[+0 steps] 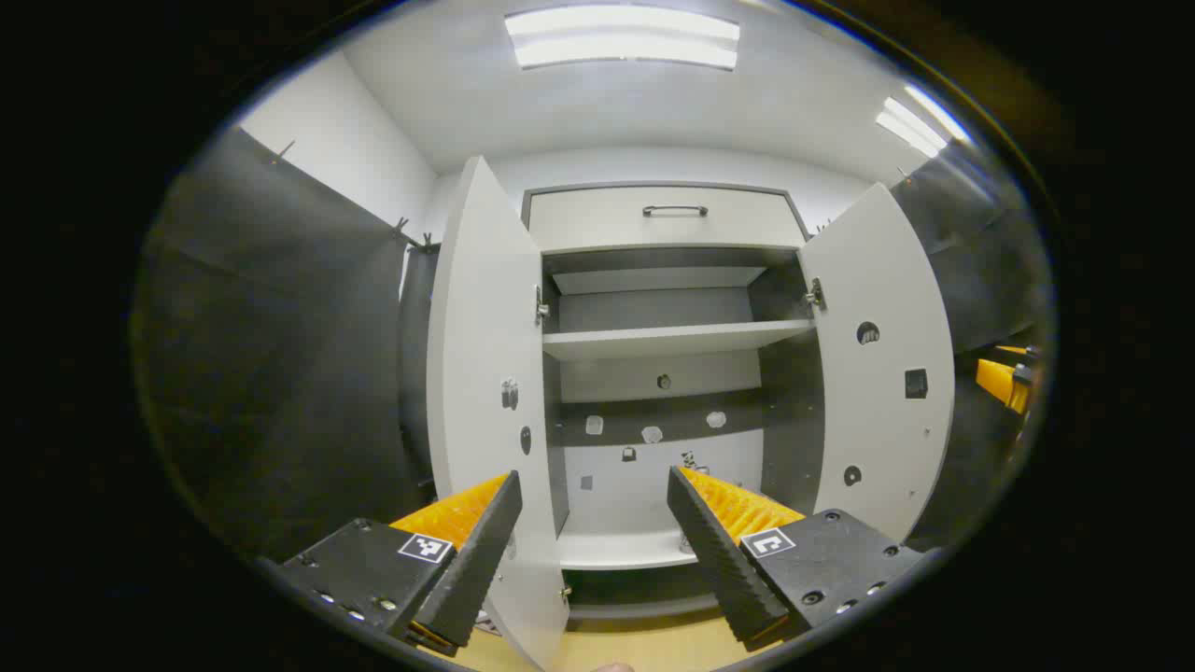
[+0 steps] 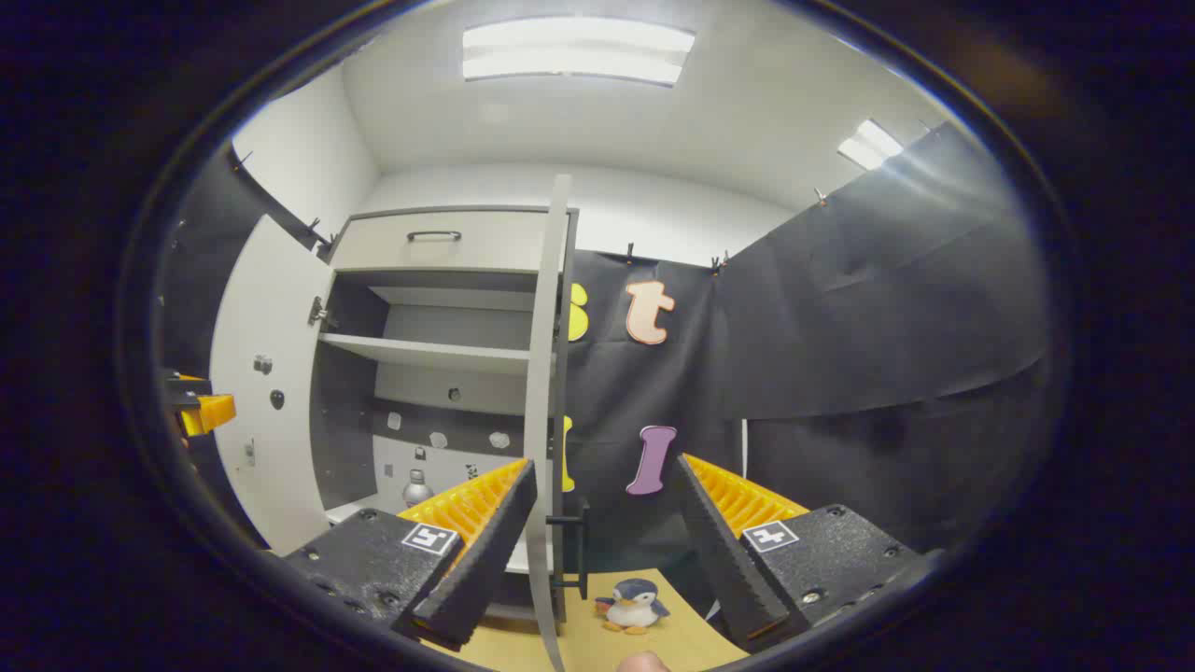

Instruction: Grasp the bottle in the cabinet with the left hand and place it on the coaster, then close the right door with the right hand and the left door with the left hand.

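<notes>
Both cabinet doors [image 1: 485, 373] open, bottle [image 2: 416, 488] in right gripper view, penguin toy [image 2: 633, 605]

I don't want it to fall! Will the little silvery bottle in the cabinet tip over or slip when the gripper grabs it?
The small silver bottle on the white cabinet's bottom shelf stands upright and looks narrow, so a sideways nudge could probably tip it. Its shiny, metal-looking skin may be slippery, though the ridged orange fingers should help. It looks stiff, not squashy.
</notes>
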The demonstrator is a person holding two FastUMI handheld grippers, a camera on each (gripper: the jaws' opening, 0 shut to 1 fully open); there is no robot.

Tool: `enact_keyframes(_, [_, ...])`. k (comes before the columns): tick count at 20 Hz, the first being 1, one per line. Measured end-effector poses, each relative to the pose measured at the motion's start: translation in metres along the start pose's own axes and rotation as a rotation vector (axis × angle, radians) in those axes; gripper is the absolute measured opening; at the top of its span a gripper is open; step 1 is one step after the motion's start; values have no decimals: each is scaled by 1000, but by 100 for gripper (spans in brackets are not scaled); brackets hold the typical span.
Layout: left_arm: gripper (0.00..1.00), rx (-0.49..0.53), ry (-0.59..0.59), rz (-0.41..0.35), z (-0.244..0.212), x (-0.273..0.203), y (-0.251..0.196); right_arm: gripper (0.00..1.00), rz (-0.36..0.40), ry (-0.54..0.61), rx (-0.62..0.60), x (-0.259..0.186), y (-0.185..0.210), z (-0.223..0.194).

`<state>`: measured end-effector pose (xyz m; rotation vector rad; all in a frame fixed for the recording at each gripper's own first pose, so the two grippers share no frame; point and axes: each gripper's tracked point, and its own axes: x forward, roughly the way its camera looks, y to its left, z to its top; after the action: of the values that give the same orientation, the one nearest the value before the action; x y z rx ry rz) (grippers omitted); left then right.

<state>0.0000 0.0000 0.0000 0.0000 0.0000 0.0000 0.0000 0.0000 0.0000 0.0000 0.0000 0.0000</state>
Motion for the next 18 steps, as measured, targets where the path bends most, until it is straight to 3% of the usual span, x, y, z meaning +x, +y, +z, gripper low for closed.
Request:
enact_keyframes(6, [98,13,36,3,-11,4,-12,95,66,-38,59,5,8,-1])
enact_keyframes(14, [98,-3,13,27,-9,10,-14,96,70,-56,61,10,0,-1])
enact_keyframes(18, [98,5,-100,23,-2,26,-29,96,60,-42,44,7,-3,-8])
